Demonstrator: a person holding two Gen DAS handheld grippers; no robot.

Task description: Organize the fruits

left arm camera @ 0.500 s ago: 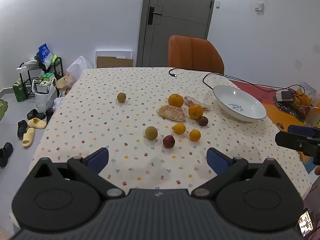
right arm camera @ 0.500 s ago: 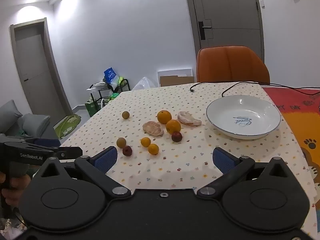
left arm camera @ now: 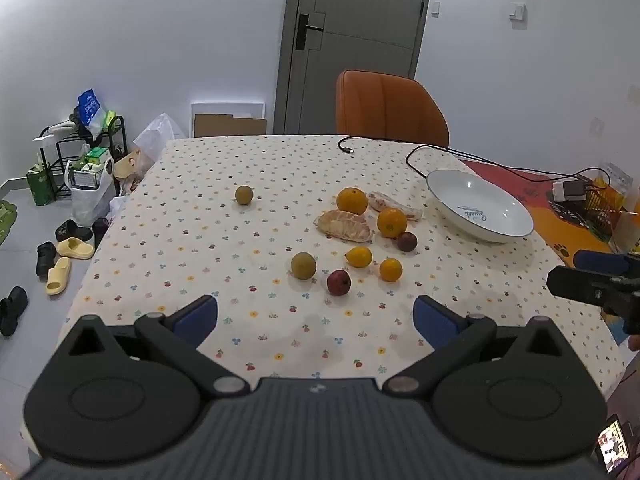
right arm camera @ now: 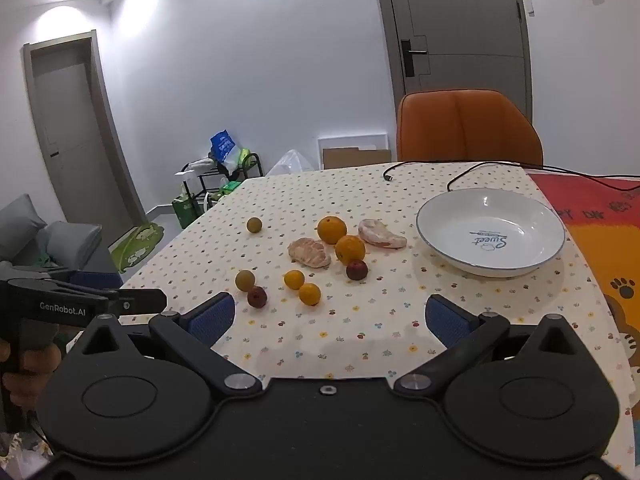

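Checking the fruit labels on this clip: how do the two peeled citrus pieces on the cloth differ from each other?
The peeled piece nearer the grippers is rounder and orange-tan, with segment lines showing; the peeled piece by the plate is longer, curved and paler pink. The first lies left of the two big oranges, the second between them and the white plate. Both lie skinless on the cloth, outside the plate.

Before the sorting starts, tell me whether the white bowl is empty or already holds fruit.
Empty. The white bowl shows only its bare inside with blue lettering; all the fruit lies on the tablecloth beside it.
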